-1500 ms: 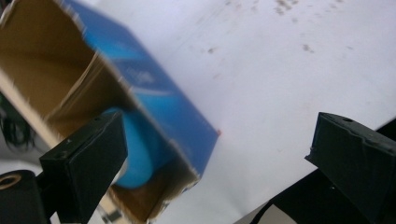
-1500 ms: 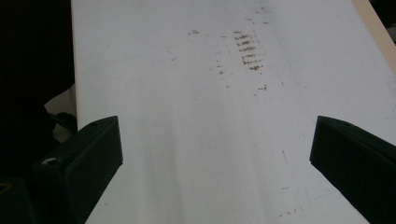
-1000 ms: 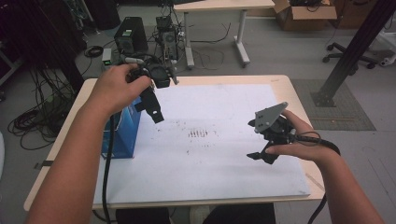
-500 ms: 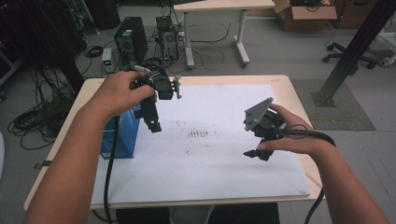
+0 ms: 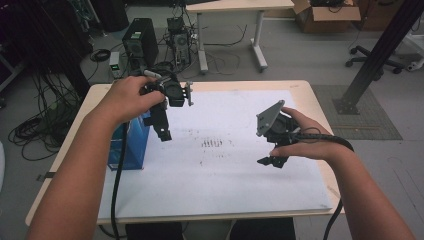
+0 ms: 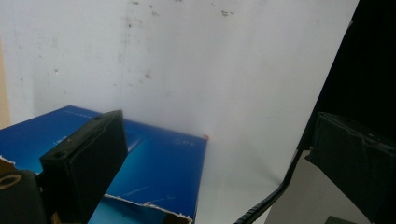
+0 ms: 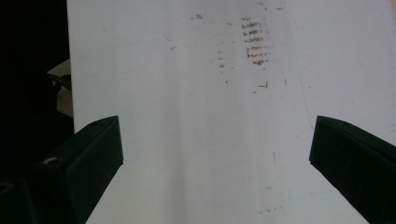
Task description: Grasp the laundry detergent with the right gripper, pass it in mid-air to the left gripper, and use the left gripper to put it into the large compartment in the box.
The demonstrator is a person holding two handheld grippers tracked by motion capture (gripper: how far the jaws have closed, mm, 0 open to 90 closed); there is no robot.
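Note:
A blue cardboard box (image 5: pixel 131 146) stands open at the left of the table, on a large white sheet (image 5: pixel 225 180). My left gripper (image 5: pixel 164 129) hangs just right of the box, jaws pointing down. In the left gripper view the left gripper (image 6: pixel 219 163) is open wide, with the blue box (image 6: pixel 159 163) and its torn top edge under the left jaw. My right gripper (image 5: pixel 272 161) is held above the sheet's right half. In the right gripper view the right gripper (image 7: pixel 215 158) is open wide and empty over the white sheet (image 7: pixel 187 116).
Dark smudges (image 5: pixel 212 143) mark the sheet's middle, and show as smudges (image 7: pixel 254 42) ahead of the right jaws. The wooden table (image 5: pixel 300 86) ends just past the sheet. Computer towers (image 5: pixel 140 42), cables, another desk and an office chair (image 5: pixel 372 52) stand on the floor behind.
My right gripper has drifted left toward the middle of the sheet. The left gripper's jaws have swung down a little beside the blue box. Both stay open.

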